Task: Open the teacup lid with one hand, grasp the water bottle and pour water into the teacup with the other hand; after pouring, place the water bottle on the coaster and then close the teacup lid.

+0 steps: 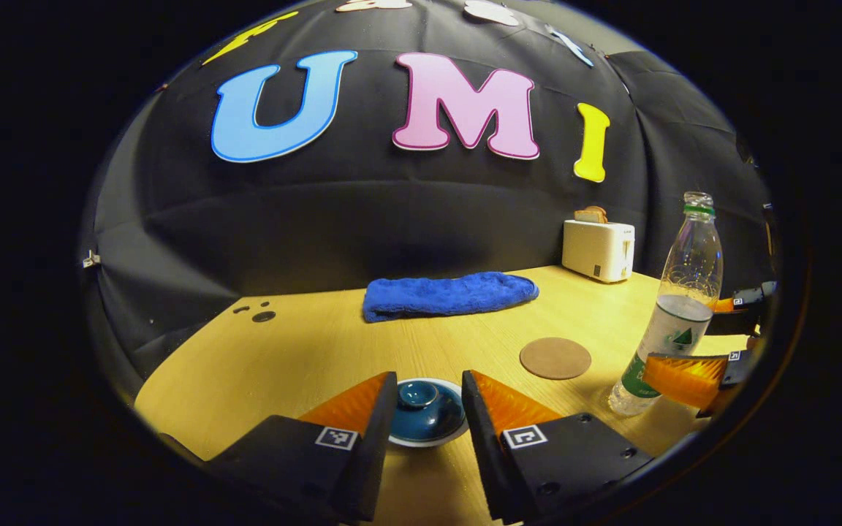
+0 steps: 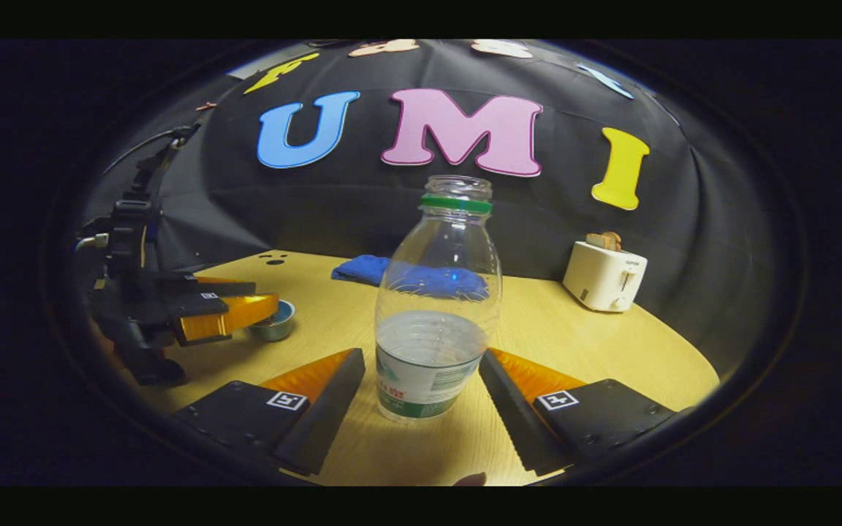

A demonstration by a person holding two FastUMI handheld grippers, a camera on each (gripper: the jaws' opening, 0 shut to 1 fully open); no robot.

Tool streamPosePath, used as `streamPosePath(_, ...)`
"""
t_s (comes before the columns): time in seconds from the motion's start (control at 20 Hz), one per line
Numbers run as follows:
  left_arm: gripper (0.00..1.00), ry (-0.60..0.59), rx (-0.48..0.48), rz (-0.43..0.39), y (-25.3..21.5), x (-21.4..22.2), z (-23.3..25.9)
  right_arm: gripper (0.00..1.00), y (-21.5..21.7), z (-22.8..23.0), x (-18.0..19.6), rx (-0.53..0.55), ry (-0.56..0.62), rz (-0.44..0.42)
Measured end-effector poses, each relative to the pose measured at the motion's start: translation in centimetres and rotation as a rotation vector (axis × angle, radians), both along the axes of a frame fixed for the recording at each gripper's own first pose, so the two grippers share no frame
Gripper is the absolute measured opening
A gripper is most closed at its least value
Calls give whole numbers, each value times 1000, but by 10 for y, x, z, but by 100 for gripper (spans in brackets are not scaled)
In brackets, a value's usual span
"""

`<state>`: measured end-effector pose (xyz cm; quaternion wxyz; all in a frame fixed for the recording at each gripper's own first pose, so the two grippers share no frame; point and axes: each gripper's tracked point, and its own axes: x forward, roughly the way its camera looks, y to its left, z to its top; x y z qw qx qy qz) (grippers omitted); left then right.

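- So the teacup (image 1: 427, 413) sits near the front edge of the table (image 1: 304, 351), lid (image 1: 421, 398) on, knob pointing up. The left gripper (image 1: 428, 402) has a finger on either side of it, spread wide, not touching. My guess is it's lined up to come down and pinch the knob.
- In the right gripper view that same left gripper (image 2: 245, 310) hangs right over the cup (image 2: 275, 321), so the lid step looks like the one in hand, not done yet.
- The water bottle (image 2: 435, 307) stands upright, cap off, roughly a third full. The right gripper (image 2: 425, 380) flanks its lower labelled part, jaws apart with a gap on both sides, so no grip yet. Going low on the body makes sense to me, steadier for tipping.
- The coaster (image 1: 555, 358) lies bare between cup and bottle (image 1: 673, 314), a short hop for setting the bottle down after pouring.
- Farther back: a blue towel (image 1: 446, 294) and a white toaster (image 1: 598, 250), both well out of the way.
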<state>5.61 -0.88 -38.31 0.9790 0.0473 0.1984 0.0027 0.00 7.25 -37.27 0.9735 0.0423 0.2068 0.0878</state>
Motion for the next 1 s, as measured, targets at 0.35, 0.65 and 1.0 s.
streamPosePath(0.35,34,-18,41,12,4,2,-5,98,3,-5,1,5,1,8)
streamPosePath(0.65,31,-90,64,15,3,5,33,98,1,-11,-1,18,9,0)
streamPosePath(1.0,27,-112,51,97,34,-13,65,98,1,-17,-1,23,4,-1)
